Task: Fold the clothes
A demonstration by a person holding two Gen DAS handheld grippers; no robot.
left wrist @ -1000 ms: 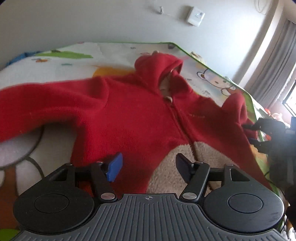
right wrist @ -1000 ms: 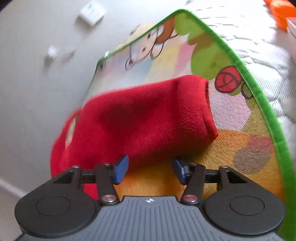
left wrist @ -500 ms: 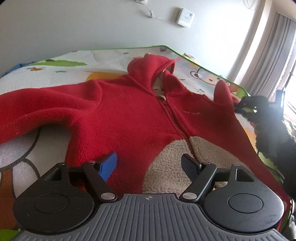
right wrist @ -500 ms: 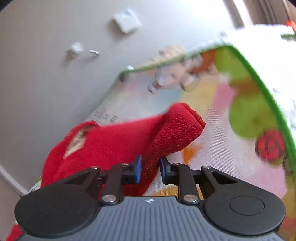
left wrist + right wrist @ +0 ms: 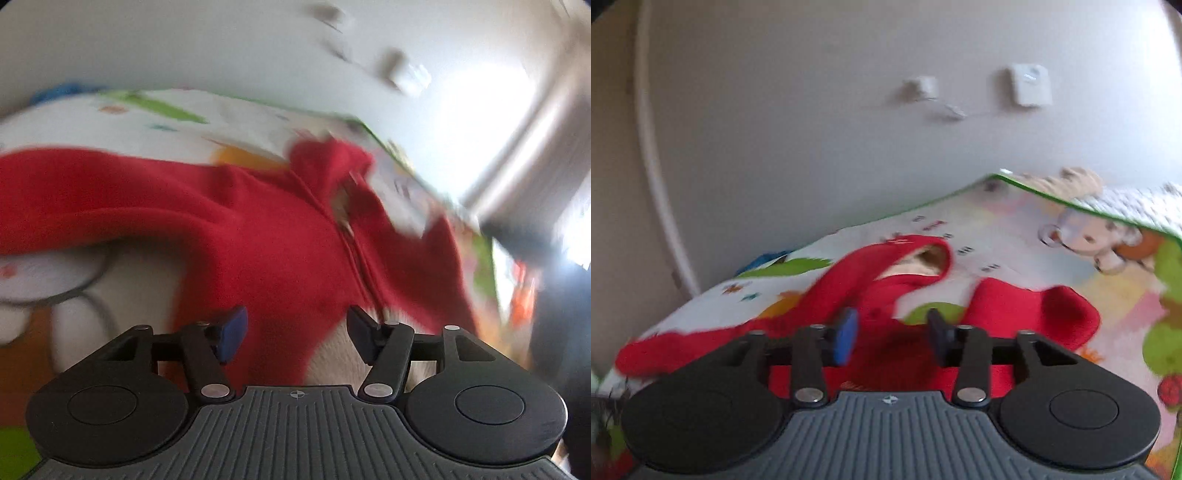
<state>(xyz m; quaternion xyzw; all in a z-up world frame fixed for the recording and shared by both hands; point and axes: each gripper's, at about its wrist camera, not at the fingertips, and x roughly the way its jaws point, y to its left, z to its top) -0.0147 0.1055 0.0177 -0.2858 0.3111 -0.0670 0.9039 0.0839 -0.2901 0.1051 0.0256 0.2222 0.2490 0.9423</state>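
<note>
A red hooded fleece jacket (image 5: pixel 280 236) with a cream belly patch lies front up on a colourful play mat (image 5: pixel 122 122); the left wrist view is motion-blurred. Its left sleeve (image 5: pixel 74 199) stretches out flat to the left. My left gripper (image 5: pixel 295 332) hovers open over the jacket's lower front, gripping nothing. In the right wrist view the hood (image 5: pixel 916 258) points toward the wall, and the right sleeve (image 5: pixel 1052 314) lies bunched and bent in toward the body. My right gripper (image 5: pixel 892 338) is open above the jacket (image 5: pixel 879 306), with no cloth pinched.
A grey wall with a white wall box (image 5: pixel 1028 88) and a cable stands just behind the mat's green edge (image 5: pixel 1071 205). White quilted bedding (image 5: pixel 1145 199) lies beyond it. Curtains (image 5: pixel 524 147) and a dark blurred shape (image 5: pixel 554 314) fill the right of the left wrist view.
The right gripper, shut on the right sleeve half a second ago, has opened and let it drop bent toward the body. The left gripper stayed open while its view swung and blurred.
</note>
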